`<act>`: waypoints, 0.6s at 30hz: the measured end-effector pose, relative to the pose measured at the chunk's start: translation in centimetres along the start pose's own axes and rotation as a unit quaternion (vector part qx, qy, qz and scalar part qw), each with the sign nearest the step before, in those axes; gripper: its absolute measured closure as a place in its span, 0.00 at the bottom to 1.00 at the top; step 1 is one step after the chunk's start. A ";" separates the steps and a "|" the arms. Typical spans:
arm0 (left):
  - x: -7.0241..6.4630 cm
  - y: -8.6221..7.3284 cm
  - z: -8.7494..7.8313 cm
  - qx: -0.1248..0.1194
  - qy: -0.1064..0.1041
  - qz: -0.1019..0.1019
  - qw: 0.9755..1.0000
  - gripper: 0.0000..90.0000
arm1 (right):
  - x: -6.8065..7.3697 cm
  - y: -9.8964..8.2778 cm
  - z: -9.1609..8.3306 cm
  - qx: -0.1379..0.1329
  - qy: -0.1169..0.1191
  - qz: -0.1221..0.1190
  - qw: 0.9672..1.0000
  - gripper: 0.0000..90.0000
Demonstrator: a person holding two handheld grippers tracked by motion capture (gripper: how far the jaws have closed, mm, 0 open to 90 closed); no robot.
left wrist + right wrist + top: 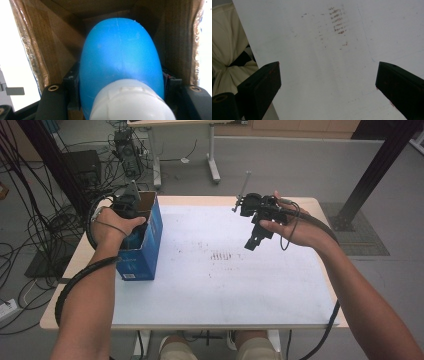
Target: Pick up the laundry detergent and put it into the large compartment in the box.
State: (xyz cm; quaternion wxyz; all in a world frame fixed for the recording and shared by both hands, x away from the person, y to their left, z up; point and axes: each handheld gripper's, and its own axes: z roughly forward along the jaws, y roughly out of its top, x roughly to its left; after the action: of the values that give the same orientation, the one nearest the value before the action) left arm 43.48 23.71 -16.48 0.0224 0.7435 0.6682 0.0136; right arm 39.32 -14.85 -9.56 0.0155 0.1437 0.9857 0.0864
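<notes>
Far left of the table (220, 317): a blue cardboard box (150, 245) is stood upright at the table's left edge, its top open. The opening faces up, so that things can be lowered straight in.

The left gripper (131, 222) is held over that opening and pointed down into it. In the left gripper view the jaws are seen pressed against a blue rounded object with a white cap (120, 72), one jaw on each flank, the brown inner walls of the box close around. The object is thus pinched, and held inside the mouth of the box, cap toward the gripper. Whether it touches the bottom cannot be told. Judged from this, the grip is kept so that the object goes in under control rather than being dropped; the box is narrow, and a tilted entry could catch on a wall.

Centre: the white table cover is bare but for faint reddish-brown scuff marks (222, 255).

Right: the right gripper (257, 240) is held above the cover, well apart from the box, tilted down toward the table. In the right gripper view its jaws are spread wide with nothing between them, the marked cover beneath. Judged to be parked clear, out of the left hand's way.
</notes>
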 end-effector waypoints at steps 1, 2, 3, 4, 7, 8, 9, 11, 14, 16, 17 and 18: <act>0.0 0.0 0.0 0.000 0.000 0.000 1.000 0.41 | 0.0 0.0 0.0 0.000 0.000 0.000 1.000 0.07; 0.0 0.0 0.0 0.000 0.000 0.000 1.000 0.41 | 0.0 0.0 0.0 0.000 0.000 0.000 1.000 0.07; 0.0 0.0 0.0 0.000 -0.001 -0.001 1.000 0.41 | 0.0 -0.1 0.1 -0.002 0.000 0.001 1.000 0.07; 0.1 0.0 0.0 0.000 -0.001 -0.001 1.000 0.41 | 0.0 0.0 0.1 -0.001 0.000 0.000 1.000 0.07; 0.0 0.0 0.0 -0.001 -0.001 -0.001 1.000 0.41 | 0.0 0.1 0.1 0.002 0.000 0.000 1.000 0.07; 0.0 0.0 0.0 0.000 -0.001 -0.001 1.000 0.41 | 0.0 0.1 0.1 0.000 0.000 0.000 1.000 0.07; 0.0 0.0 0.0 -0.001 -0.001 -0.001 1.000 0.41 | 0.0 0.0 0.2 -0.001 0.001 0.000 1.000 0.07; 0.0 0.0 0.0 -0.001 0.000 -0.001 1.000 0.41 | 0.0 0.0 0.1 0.000 0.000 -0.001 1.000 0.07; 0.0 0.0 0.0 -0.001 0.000 0.000 1.000 0.41 | 0.0 0.0 0.1 0.000 0.000 -0.001 1.000 0.07; 0.1 0.0 0.0 0.000 -0.001 0.000 1.000 0.41 | 0.0 0.0 0.1 -0.001 0.001 -0.001 1.000 0.07; 0.1 0.0 0.0 0.000 -0.001 0.000 1.000 0.41 | 0.0 0.0 0.1 -0.001 0.000 -0.001 1.000 0.07; 0.1 0.0 0.0 -0.001 -0.001 -0.001 1.000 0.41 | 0.1 0.0 0.1 -0.001 0.000 0.001 1.000 0.07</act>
State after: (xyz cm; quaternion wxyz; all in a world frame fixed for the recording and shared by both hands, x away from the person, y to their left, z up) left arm 43.45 23.80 -16.49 0.0238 0.7429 0.6688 0.0131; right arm 39.28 -14.81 -9.67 0.0153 0.1446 0.9855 0.0874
